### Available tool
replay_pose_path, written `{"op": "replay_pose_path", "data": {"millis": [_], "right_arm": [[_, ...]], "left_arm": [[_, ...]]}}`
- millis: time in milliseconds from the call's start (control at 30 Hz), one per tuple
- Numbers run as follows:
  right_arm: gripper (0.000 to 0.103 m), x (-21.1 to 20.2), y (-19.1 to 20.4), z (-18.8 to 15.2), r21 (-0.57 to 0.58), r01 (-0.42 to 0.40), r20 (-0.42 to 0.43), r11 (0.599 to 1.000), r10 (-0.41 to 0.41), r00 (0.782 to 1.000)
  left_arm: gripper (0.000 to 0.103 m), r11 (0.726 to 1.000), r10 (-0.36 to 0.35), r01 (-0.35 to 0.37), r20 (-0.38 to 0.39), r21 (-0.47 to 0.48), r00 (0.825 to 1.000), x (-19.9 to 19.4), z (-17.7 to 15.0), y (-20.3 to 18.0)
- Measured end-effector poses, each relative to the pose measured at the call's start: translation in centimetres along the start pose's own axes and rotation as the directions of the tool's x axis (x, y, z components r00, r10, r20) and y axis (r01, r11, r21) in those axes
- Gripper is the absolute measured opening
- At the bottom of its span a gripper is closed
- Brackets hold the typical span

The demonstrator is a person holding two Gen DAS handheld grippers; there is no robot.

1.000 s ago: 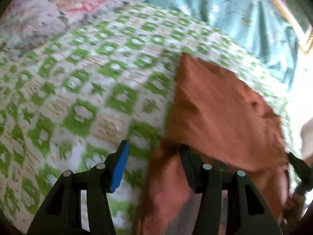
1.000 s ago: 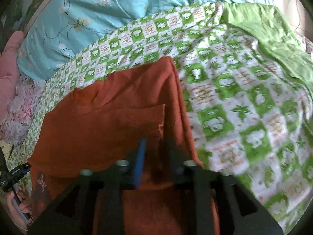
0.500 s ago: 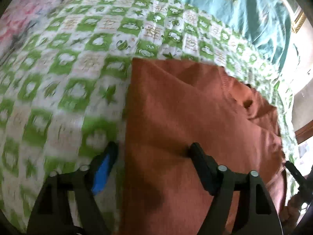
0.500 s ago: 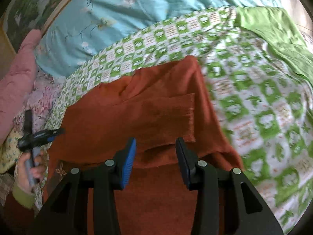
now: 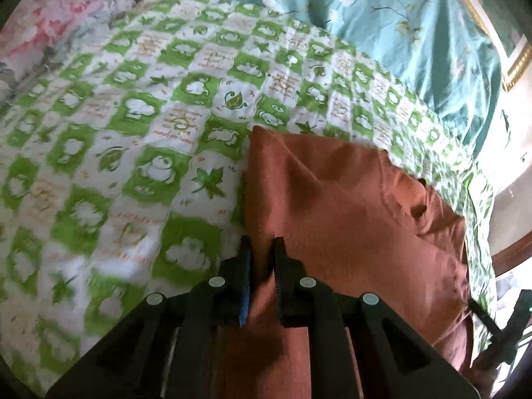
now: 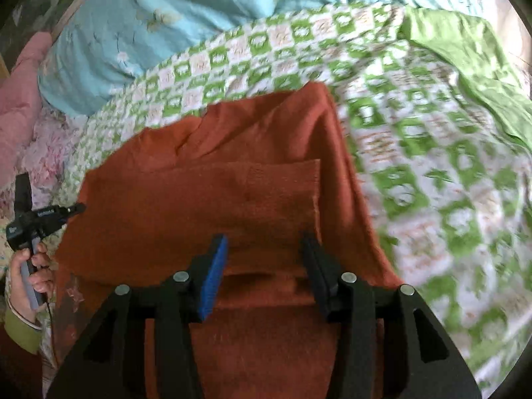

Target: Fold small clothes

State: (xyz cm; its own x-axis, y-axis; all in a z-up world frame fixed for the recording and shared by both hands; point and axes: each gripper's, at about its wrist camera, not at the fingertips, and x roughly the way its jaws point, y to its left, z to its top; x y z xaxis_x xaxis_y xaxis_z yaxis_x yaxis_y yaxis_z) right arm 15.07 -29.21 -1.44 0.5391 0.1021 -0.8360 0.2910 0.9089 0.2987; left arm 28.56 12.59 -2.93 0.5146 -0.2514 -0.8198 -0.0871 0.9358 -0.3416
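One rust-orange knitted sweater [image 6: 232, 196] lies spread on a bed covered by a green-and-white checked quilt [image 5: 139, 139], with one sleeve folded across its front in the right wrist view. It is the only garment laid out for folding; it sits on the quilt's middle, its far edge near a light blue flowered duvet [image 6: 206, 10] bunched along the head of the bed.

Two tools are in view. The left tool [image 5: 261, 249] has just been closing, and its two black fingers now stand almost together with the sweater's left edge pinched between them, one finger carrying a blue pad. In the right wrist view the same tool shows at the far left, held by one hand [image 6: 28, 272] with a green cuff.

The right tool [image 6: 264, 242] has just been opening; its two fingers stand apart over the sweater's lower front, near the folded sleeve, with cloth below the gap but not pressed by either pad.

Besides these, one plain green cloth [image 6: 465, 53] lies at the quilt's far right corner, and one pink flowered cover [image 5: 50, 10] shows at the quilt's far left.
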Motion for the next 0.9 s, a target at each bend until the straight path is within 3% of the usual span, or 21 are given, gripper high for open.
{"op": "replay_pose_path", "data": {"millis": [233,533,633,900], "right_arm": [[0.058,-5.5,-0.3,-2.7,-0.025,-0.093,0.015,0.995,0.094,0.995],[0.059,-10.4,-2.3,-9.3,0.018,-0.137,-0.003,0.99,0.137,0.991],[0.059,-12.1,-3.2,-11.0,0.035,-0.146,-0.003,0.989,0.146,0.989],[0.059,-15.5,-5.0,-15.3,0.041,-0.079,-0.035,0.996,0.081,0.996]], "left_arm": [[0.034,0.997,-0.014,0.012,0.027,0.074,1.0,-7.4,-7.7,-0.8],[0.038,0.99,-0.037,0.042,-0.044,0.138,0.998,-13.5,-18.9,-0.1],[0.042,0.988,-0.021,0.027,-0.043,0.155,0.999,-14.7,-21.2,0.0],[0.042,0.985,0.016,-0.003,-0.071,0.174,0.997,-17.1,-26.9,1.6]]}}
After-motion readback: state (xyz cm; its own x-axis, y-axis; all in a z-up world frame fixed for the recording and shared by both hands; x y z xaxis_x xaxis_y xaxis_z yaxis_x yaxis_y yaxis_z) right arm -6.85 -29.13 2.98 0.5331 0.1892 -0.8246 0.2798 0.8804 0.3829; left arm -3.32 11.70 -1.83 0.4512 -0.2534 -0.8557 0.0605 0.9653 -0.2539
